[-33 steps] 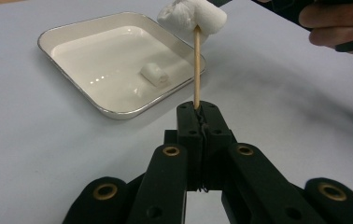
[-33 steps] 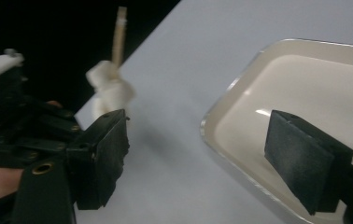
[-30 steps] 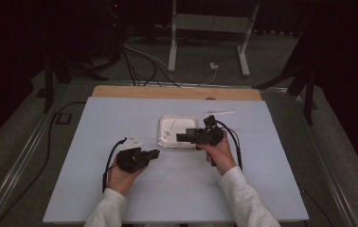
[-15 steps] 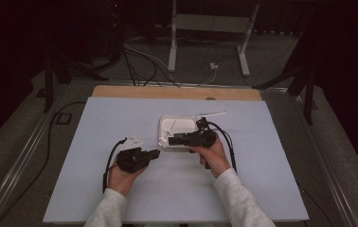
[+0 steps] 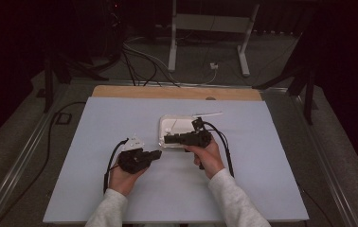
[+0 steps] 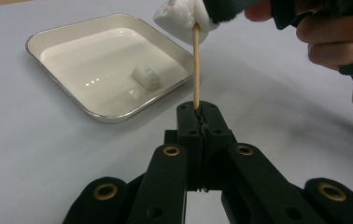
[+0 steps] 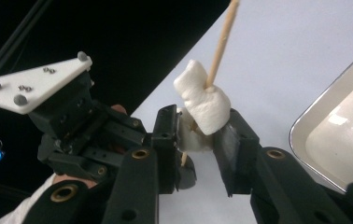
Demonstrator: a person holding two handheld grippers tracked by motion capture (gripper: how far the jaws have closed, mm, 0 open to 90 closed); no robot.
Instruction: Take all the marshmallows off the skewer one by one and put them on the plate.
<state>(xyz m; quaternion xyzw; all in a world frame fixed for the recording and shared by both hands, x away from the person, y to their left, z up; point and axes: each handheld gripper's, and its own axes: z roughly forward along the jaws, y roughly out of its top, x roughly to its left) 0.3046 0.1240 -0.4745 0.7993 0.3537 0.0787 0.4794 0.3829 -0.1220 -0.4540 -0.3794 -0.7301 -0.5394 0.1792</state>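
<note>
Centrally, left gripper (image 6: 198, 122) pinches skewer (image 6: 196, 65); right gripper (image 7: 198, 135) squeezes marshmallow (image 7: 202, 100) beside tray (image 6: 67, 35) edge.

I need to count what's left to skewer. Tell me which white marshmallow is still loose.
The small white marshmallow lying alone in the square white tray. The other marshmallow sits on the thin wooden skewer, between the right gripper's fingers.

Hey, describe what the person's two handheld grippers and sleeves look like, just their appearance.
Both grippers are black, with two jointed jaws carrying brass-coloured pivot bushings. The left gripper bears a pale three-cornered plate with small screws on top, and a black cable trails from it. The right gripper trails a looping black cable too. The person wears light grey long sleeves.
</note>
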